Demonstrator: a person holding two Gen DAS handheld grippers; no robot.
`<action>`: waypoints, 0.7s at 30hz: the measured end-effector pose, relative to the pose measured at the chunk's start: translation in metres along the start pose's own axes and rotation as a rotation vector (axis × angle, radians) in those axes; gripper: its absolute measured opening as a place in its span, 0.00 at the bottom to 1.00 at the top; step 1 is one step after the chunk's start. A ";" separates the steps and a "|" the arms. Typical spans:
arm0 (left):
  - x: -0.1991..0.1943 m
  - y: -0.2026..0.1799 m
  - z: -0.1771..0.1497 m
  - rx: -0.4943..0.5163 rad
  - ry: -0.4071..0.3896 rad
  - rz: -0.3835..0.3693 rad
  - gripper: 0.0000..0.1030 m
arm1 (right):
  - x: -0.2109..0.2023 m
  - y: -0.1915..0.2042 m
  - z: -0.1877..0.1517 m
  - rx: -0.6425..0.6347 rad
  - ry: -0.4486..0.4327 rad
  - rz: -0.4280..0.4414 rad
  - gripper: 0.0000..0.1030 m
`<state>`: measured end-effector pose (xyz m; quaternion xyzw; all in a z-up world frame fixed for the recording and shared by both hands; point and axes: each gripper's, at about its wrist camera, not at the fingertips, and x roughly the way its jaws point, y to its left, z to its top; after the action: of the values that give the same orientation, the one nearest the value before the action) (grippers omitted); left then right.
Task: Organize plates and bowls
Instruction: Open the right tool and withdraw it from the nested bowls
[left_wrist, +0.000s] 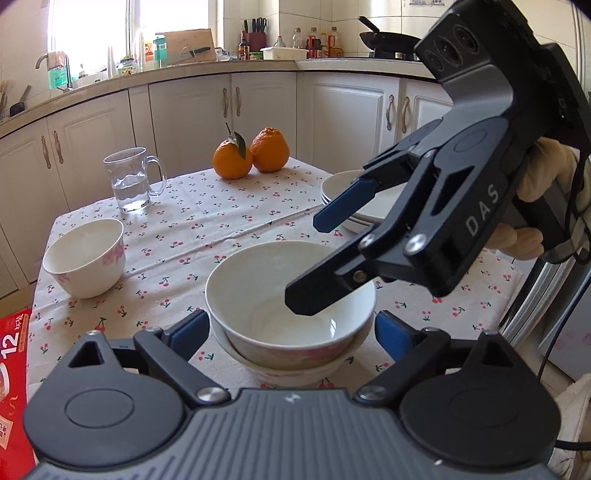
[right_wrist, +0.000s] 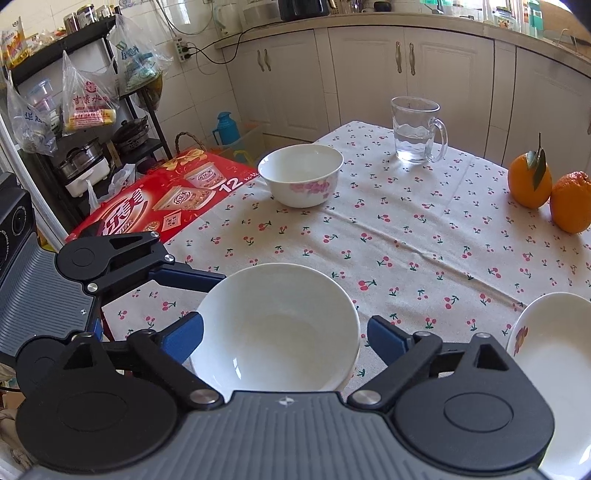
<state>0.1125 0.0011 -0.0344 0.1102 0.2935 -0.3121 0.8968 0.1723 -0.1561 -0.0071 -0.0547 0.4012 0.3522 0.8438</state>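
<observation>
The right gripper (left_wrist: 314, 264) bore the letters "DAS" in pale print along the side of its black body. The red carton (right_wrist: 162, 195) beside the table carried a large white "12" on its top face, seen in both views; its large white Chinese characters could not be read with certainty. A plastic bag (right_wrist: 86, 99) hanging on the shelf rack showed red Chinese print, too small to transcribe reliably. No other legible markings were found.

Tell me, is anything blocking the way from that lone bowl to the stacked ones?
Nothing visible does. Only bare cherry tablecloth lies between the lone bowl and the stacked bowls. The glass mug and oranges sit off to the side.
</observation>
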 end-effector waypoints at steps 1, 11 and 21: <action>-0.002 0.000 0.000 0.003 -0.002 0.002 0.94 | -0.001 0.001 0.000 -0.005 -0.005 -0.004 1.00; -0.027 0.007 -0.002 0.006 -0.012 0.094 0.95 | -0.016 0.009 0.001 -0.028 -0.026 -0.035 1.00; -0.044 0.049 -0.008 -0.125 -0.028 0.176 0.97 | -0.027 0.023 0.015 -0.070 -0.072 -0.052 1.00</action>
<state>0.1113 0.0646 -0.0139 0.0750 0.2890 -0.2148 0.9299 0.1556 -0.1481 0.0267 -0.0817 0.3565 0.3457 0.8641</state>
